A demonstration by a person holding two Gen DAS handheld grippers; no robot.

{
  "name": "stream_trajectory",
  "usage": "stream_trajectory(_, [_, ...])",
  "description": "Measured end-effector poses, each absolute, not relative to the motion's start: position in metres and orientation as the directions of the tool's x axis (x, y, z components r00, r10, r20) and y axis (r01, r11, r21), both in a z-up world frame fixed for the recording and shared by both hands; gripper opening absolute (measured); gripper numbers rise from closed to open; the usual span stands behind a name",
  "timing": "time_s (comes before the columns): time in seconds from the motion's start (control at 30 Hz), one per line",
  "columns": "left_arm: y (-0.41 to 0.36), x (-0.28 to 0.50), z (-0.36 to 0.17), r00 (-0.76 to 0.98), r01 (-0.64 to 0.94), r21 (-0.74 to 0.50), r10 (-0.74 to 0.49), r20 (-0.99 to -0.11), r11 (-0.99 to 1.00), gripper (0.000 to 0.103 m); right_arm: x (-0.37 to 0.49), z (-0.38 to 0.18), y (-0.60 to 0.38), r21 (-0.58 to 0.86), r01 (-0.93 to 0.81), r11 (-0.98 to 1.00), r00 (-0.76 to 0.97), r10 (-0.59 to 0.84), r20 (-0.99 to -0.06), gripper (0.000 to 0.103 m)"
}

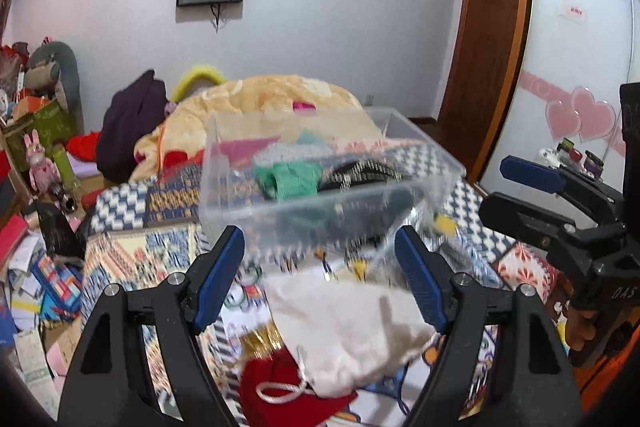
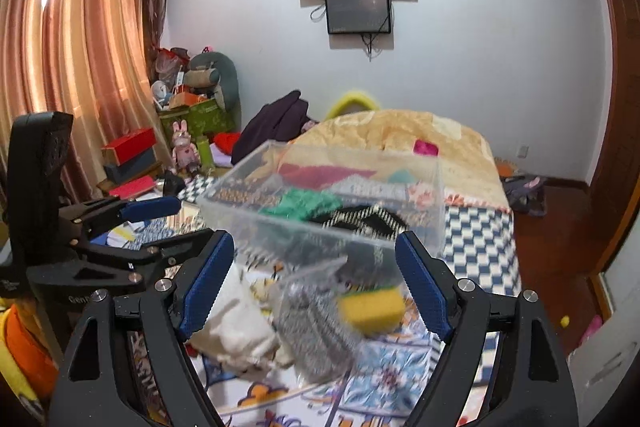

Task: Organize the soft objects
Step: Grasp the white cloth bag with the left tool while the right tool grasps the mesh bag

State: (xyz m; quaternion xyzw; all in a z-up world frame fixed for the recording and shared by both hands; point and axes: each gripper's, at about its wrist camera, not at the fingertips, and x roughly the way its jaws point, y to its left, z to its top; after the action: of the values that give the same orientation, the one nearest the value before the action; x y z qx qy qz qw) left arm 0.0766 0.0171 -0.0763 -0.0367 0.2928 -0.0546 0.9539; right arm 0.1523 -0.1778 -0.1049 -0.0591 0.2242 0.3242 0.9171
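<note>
Now, left side: the left gripper [image 1: 320,275] is hanging over the patterned bedspread [image 1: 132,203] with its jaws spread wide and nothing between them.
White pouch: a cream drawstring pouch [image 1: 348,331] is lying on the bedspread right under that gripper, partly overlapping a red cloth [image 1: 276,383] beside it; the cord is trailing toward the near edge.
Middle: a clear plastic box [image 1: 320,187] is sitting on the bed just beyond both grippers, already holding a green cloth [image 1: 292,179] and a black-and-white striped piece [image 1: 360,175].
Right side: the right gripper [image 2: 316,283] is also standing open and empty, pointing at the same box.
Under the right gripper: a yellow sponge [image 2: 372,307] and a grey mesh scrubber [image 2: 316,323] are lying close together on the bedspread, both blurred, so whether they are touching is hard to say.
Step in hand: I am judging that a loose soft item is about to be picked up and dropped into the box, the pouch being nearest the left gripper.
Doing it well: coming down onto the thick middle of the pouch, not the cord, looks safest; closing on fabric alone keeps the red cloth from being dragged along.
Watch out: limp cloth sags, so lifting it well above the box rim before letting go should stop it from catching on the wall.
</note>
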Motion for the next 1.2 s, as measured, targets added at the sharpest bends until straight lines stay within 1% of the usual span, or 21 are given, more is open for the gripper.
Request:
stream_trajectory(0.13, [0.009, 0.077, -0.094, 0.793, 0.105, -0.121, -0.157, -0.589, 0.987, 0.078, 0.155, -0.119, -0.178, 0.035, -0.610, 0.791, 0.683, 0.548, -0.483, 0.081])
stream_trajectory(0.3, [0.005, 0.080, -0.111, 0.773, 0.096, -0.105, -0.140, -0.618, 0.990, 0.078, 0.157, -0.134, -0.182, 0.065, -0.598, 0.799, 0.661, 0.537, -0.524, 0.081])
stream_trajectory(0.33, [0.007, 0.080, -0.114, 0.768, 0.094, -0.111, -0.143, -0.624, 0.989, 0.078, 0.159, -0.138, -0.182, 0.068, -0.598, 0.799, 0.656, 0.536, -0.532, 0.081])
stream_trajectory(0.4, [0.011, 0.081, -0.121, 0.754, 0.086, -0.133, -0.152, -0.639, 0.987, 0.083, 0.155, -0.143, -0.183, 0.080, -0.598, 0.798, 0.642, 0.536, -0.548, 0.081])
stream_trajectory(0.5, [0.015, 0.085, -0.129, 0.737, 0.078, -0.157, -0.163, -0.656, 0.985, 0.083, 0.155, -0.153, -0.181, 0.085, -0.603, 0.793, 0.623, 0.535, -0.571, 0.081])
stream_trajectory(0.6, [0.015, 0.086, -0.134, 0.738, 0.073, -0.154, -0.157, -0.656, 0.985, 0.083, 0.155, -0.163, -0.180, 0.089, -0.610, 0.787, 0.603, 0.534, -0.593, 0.081])
stream_trajectory(0.67, [0.015, 0.085, -0.133, 0.746, 0.075, -0.155, -0.158, -0.647, 0.985, 0.083, 0.158, -0.168, -0.180, 0.127, -0.617, 0.776, 0.568, 0.552, -0.611, 0.077])
stream_trajectory(0.73, [0.014, 0.084, -0.134, 0.748, 0.080, -0.153, -0.161, -0.644, 0.985, 0.083, 0.162, -0.173, -0.181, 0.163, -0.614, 0.772, 0.541, 0.562, -0.625, 0.071])
stream_trajectory(0.77, [0.014, 0.084, -0.134, 0.750, 0.084, -0.152, -0.163, -0.642, 0.985, 0.081, 0.163, -0.175, -0.181, 0.171, -0.612, 0.772, 0.533, 0.563, -0.632, 0.068])
stream_trajectory(0.83, [0.014, 0.084, -0.135, 0.750, 0.093, -0.162, -0.176, -0.638, 0.982, 0.076, 0.165, -0.178, -0.181, 0.188, -0.611, 0.769, 0.519, 0.568, -0.639, 0.057])
stream_trajectory(0.87, [0.015, 0.084, -0.136, 0.744, 0.100, -0.175, -0.191, -0.640, 0.979, 0.070, 0.164, -0.179, -0.181, 0.191, -0.610, 0.769, 0.516, 0.568, -0.641, 0.055])
stream_trajectory(0.9, [0.015, 0.084, -0.137, 0.740, 0.105, -0.188, -0.203, -0.641, 0.977, 0.065, 0.164, -0.179, -0.182, 0.191, -0.611, 0.768, 0.514, 0.569, -0.642, 0.051])
stream_trajectory(0.93, [0.017, 0.084, -0.138, 0.736, 0.108, -0.200, -0.213, -0.643, 0.974, 0.063, 0.164, -0.179, -0.182, 0.191, -0.612, 0.767, 0.514, 0.570, -0.641, 0.047])
stream_trajectory(0.97, [0.018, 0.084, -0.138, 0.735, 0.108, -0.207, -0.218, -0.642, 0.972, 0.060, 0.162, -0.178, -0.182, 0.191, -0.613, 0.767, 0.514, 0.571, -0.640, 0.046])
stream_trajectory(1.03, [0.019, 0.083, -0.137, 0.736, 0.112, -0.218, -0.228, -0.637, 0.970, 0.054, 0.160, -0.177, -0.183, 0.186, -0.617, 0.764, 0.516, 0.572, -0.638, 0.039])
stream_trajectory(1.1, [0.021, 0.082, -0.137, 0.732, 0.133, -0.242, -0.260, -0.630, 0.961, 0.044, 0.157, -0.176, -0.182, 0.175, -0.622, 0.763, 0.520, 0.570, -0.636, 0.036])
stream_trajectory(1.17, [0.020, 0.080, -0.136, 0.734, 0.141, -0.237, -0.262, -0.626, 0.961, 0.040, 0.158, -0.174, -0.180, 0.170, -0.627, 0.760, 0.521, 0.572, -0.633, 0.034])
stream_trajectory(1.2, [0.019, 0.079, -0.135, 0.736, 0.144, -0.233, -0.261, -0.624, 0.962, 0.036, 0.156, -0.173, -0.180, 0.170, -0.630, 0.758, 0.522, 0.575, -0.629, 0.033])
